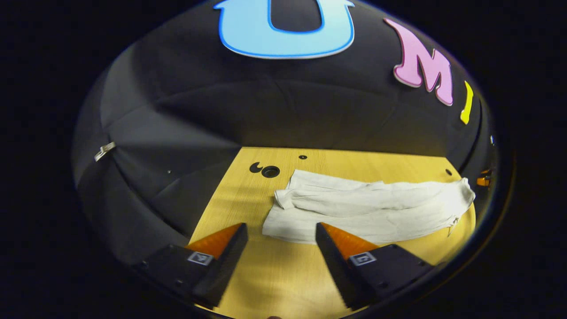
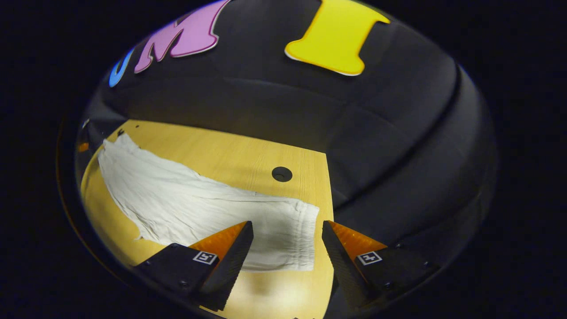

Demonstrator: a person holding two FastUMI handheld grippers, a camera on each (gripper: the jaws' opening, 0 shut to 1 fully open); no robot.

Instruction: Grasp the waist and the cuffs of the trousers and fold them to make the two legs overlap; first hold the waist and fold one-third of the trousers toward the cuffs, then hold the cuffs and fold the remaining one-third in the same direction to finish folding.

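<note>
Trousers (image 1: 367, 206) lie mid-frame on table (image 1: 283, 274), legs overlapped | we hover left gripper (image 1: 281, 232) and right gripper (image 2: 288, 230), jaws apart, empty, to reach both ends.

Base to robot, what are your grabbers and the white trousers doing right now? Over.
Left gripper and right gripper: jaws open, holding nothing. Trousers lying flat on table, not yet gripped. Nothing in the way.

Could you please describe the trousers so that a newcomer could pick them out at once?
Look at the light wooden table before the black cloth wall. The trousers lie stretched across it, the only pale, rumpled fabric there, beside small dark holes in the tabletop.
</note>
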